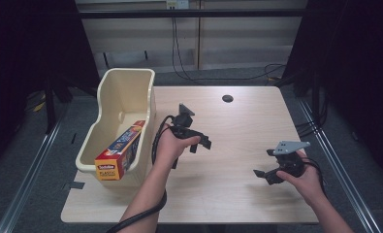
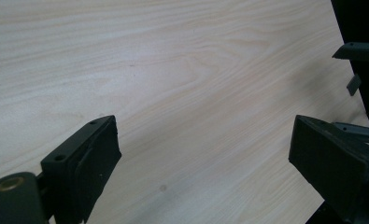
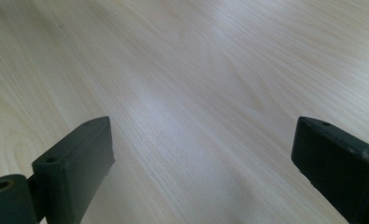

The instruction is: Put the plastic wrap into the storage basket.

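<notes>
A cream plastic bin [image 1: 122,92] stands at the table's left edge. In it leans an orange and yellow box of plastic wrap [image 1: 119,151], one end sticking out over the near rim. My left gripper [image 1: 201,143] hovers over the table just right of the bin, open, with bare wood between its jaws [image 2: 205,154]. My right gripper [image 1: 263,174] is held low at the table's right front, open, nothing between its jaws [image 3: 203,158]. Part of the right gripper [image 2: 359,51] appears far off in the left gripper view.
The light wooden table [image 1: 237,126] has a round cable hole [image 1: 227,98] near its far edge. Black curtains flank both sides, and cables hang down the wall behind the table. Metal rails run along the floor on both sides.
</notes>
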Demonstrator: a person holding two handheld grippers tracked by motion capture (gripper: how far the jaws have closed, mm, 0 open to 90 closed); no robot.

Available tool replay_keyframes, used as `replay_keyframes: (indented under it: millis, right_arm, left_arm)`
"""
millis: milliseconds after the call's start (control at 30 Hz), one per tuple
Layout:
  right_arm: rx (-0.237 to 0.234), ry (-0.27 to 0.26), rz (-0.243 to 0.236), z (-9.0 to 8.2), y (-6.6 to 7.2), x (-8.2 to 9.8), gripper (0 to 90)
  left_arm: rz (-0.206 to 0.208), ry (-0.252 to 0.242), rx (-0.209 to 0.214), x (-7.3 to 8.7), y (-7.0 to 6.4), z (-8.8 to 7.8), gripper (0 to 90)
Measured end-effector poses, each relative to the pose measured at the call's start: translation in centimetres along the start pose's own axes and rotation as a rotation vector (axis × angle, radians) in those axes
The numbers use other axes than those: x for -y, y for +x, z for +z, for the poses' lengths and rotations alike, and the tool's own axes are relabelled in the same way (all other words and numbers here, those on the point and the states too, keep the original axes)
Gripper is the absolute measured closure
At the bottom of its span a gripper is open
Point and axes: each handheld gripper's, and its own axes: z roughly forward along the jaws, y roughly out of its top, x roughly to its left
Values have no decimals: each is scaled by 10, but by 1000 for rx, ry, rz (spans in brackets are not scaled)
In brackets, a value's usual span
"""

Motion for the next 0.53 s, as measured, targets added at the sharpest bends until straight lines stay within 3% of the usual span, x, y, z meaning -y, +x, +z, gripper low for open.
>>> replay_keyframes:
  millis: [267, 300, 533]
  right_arm:
    - [2, 3, 12, 1, -2, 2, 53]
    - [1, 6, 14, 2, -2, 2, 53]
    - [-2, 20, 12, 8, 0, 4, 48]
  left_arm:
    - [18, 0, -8, 13, 7, 12, 84]
    - [11, -9, -26, 16, 7, 14, 84]
    - [29, -5, -3, 26, 14, 21, 83]
